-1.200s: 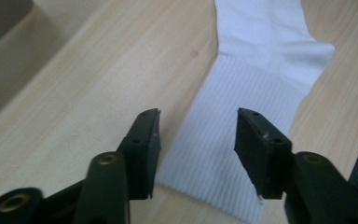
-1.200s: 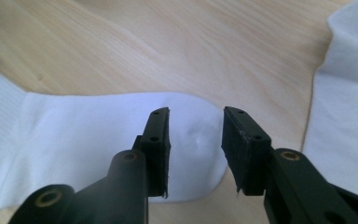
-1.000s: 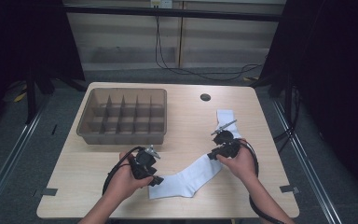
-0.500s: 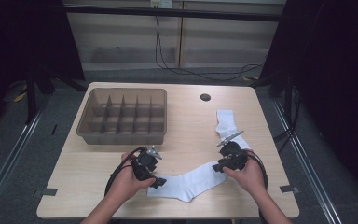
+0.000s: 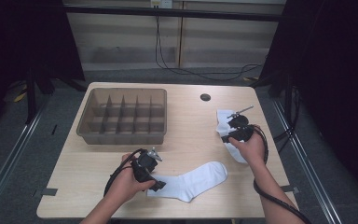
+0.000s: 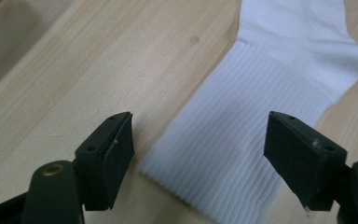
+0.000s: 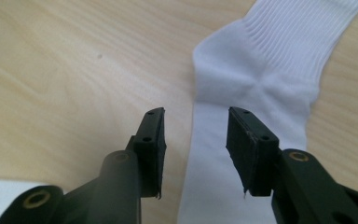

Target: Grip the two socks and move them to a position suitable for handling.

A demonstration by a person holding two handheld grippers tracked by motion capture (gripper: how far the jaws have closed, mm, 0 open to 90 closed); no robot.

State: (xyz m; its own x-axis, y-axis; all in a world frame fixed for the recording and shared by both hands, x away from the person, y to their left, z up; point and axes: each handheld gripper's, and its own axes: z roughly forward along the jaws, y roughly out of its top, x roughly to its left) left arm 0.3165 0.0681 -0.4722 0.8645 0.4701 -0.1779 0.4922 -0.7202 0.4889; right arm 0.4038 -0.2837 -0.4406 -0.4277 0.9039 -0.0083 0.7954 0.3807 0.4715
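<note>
Both tools are apart, their jaws just opening: left tool (image 5: 157, 185) let the sock (image 5: 193, 181) lie flat; right tool (image 5: 224, 138), at 2 o'clock, hangs over another sock (image 5: 224, 119).

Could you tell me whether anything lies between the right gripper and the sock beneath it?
Nothing visible does. The right gripper hangs with open jaws, just widened, over the far sock, with bare table beside it. The left gripper stands open over the near sock.

Left gripper (image 5: 157, 185) at near sock's (image 5: 193, 181) cuff; right gripper (image 5: 227, 136) seemingly over far sock (image 5: 224, 118).
</note>
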